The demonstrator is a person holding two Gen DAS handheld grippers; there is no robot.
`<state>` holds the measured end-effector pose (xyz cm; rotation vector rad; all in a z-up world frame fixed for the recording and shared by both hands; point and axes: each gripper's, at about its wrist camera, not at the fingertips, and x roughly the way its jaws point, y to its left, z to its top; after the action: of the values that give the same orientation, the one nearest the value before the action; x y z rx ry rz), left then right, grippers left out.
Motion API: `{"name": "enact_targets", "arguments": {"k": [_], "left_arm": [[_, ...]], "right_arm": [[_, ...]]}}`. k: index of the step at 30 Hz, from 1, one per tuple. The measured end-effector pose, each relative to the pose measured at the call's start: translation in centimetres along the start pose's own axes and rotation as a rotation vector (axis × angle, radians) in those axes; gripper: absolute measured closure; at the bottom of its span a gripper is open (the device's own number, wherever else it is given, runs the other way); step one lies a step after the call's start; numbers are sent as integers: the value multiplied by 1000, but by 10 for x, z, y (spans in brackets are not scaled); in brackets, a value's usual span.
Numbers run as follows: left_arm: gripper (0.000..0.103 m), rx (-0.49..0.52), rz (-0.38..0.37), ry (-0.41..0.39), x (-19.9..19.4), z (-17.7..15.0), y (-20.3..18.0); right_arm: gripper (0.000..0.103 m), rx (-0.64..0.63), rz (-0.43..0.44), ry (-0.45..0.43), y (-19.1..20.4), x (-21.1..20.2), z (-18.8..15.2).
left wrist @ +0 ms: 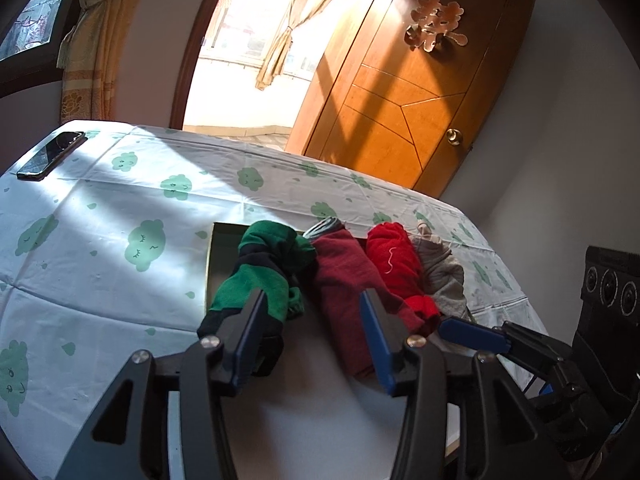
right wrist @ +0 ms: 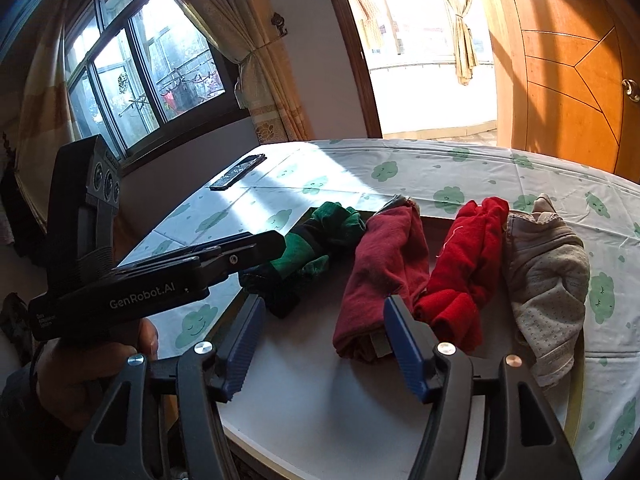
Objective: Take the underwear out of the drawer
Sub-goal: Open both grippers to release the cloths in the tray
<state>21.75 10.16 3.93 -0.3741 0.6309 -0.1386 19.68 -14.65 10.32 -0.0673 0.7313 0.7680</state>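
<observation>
From the left wrist view, the left gripper (left wrist: 312, 316) is spread wide and holds nothing, its blue pads straddling the gap between the green-and-black roll (left wrist: 260, 276) and the maroon roll (left wrist: 344, 280). Four rolled pieces of underwear lie side by side in the shallow white drawer (left wrist: 316, 412), which sits on the cloud-print tablecloth (left wrist: 120, 208); the red roll (left wrist: 396, 268) and the grey roll (left wrist: 444, 276) complete the row. Each roll's long axis runs away from the camera toward the far rim. The likely risk here is that closing over the gap pinches two neighbours at once, since they touch.

From the right wrist view, the right gripper (right wrist: 324, 328) is likewise released and empty, poised before the near end of the maroon roll (right wrist: 380, 280). The left gripper (right wrist: 256, 248) reaches in from the left above the green-and-black roll (right wrist: 304, 260). The rolls fan slightly, far ends pointing toward the table's back edge. A loose grab may well unroll the fabric, or the two tools may collide.
</observation>
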Motion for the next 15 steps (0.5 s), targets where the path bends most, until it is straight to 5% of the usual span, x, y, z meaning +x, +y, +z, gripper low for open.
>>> {"name": "enact_targets", "arguments": {"k": [15], "left_arm": [[46, 80, -71, -11, -49, -67, -26]], "right_arm": [[37, -5, 69, -28, 11, -50, -58]]}}
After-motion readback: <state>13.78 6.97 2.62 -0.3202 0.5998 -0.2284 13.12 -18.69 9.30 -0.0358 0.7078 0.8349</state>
